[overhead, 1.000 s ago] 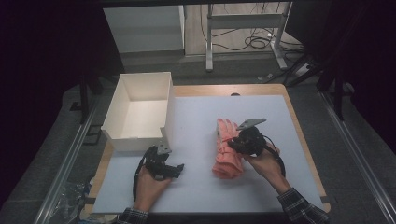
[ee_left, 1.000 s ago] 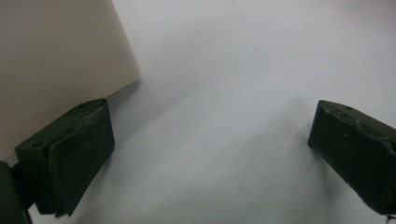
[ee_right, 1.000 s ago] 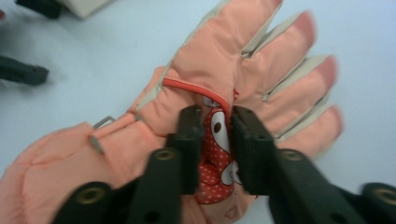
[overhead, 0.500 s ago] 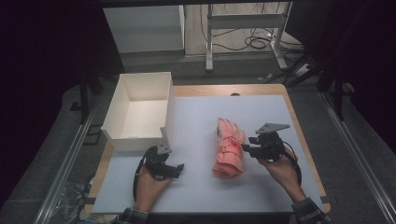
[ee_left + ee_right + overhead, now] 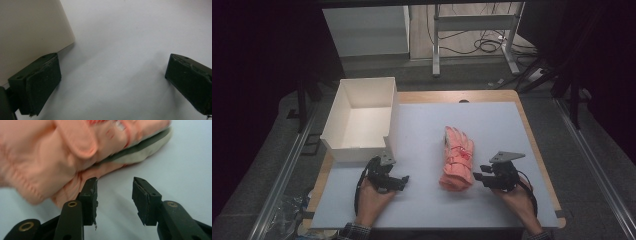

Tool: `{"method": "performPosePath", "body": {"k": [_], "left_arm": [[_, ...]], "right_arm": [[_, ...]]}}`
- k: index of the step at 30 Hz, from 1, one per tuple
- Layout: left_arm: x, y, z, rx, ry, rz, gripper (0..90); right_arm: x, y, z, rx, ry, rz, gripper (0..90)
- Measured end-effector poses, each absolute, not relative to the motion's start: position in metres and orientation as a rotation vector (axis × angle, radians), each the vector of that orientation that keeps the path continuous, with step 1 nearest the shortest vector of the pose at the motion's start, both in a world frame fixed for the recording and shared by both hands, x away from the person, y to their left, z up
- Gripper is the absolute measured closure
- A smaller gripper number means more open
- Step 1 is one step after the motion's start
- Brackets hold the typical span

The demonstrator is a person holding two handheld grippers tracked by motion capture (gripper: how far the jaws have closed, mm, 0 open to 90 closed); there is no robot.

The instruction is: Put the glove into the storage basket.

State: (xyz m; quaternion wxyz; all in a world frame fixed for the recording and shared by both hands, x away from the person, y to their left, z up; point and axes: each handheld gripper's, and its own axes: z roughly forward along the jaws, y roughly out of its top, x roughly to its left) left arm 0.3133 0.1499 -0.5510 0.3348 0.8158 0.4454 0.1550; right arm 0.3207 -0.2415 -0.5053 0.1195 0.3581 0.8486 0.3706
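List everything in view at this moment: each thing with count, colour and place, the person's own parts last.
gloves: a stacked pair, as far as can be told, salmon pink, centre-right of the mat
box: 1, white, open-topped, far left of the mat
mat: 1, pale grey, covering the table
table: 1, wood, edges showing around the mat
left gripper: 1, black, beside the box's near corner, jaws open
right gripper: 1, black, jaws open, just right of the gloves
hands: 2, near edge

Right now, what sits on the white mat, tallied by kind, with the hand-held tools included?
Pink gloves, stacked as a pair: 2
White open boxes: 1
Hand-held tools: 2, the left tool and the right tool, both with jaws apart and nothing between them
Total: 5
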Motion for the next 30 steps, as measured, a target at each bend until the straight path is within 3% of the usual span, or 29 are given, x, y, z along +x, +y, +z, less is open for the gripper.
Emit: {"method": "performPosePath", "body": {"k": [30], "left_arm": [[0.313, 0.15, -0.551, 2.13, 1.161, 0.405, 0.1]], "right_arm": [[0.312, -0.186, -0.526, 0.899, 2.525, 1.09, 53.0]]}}
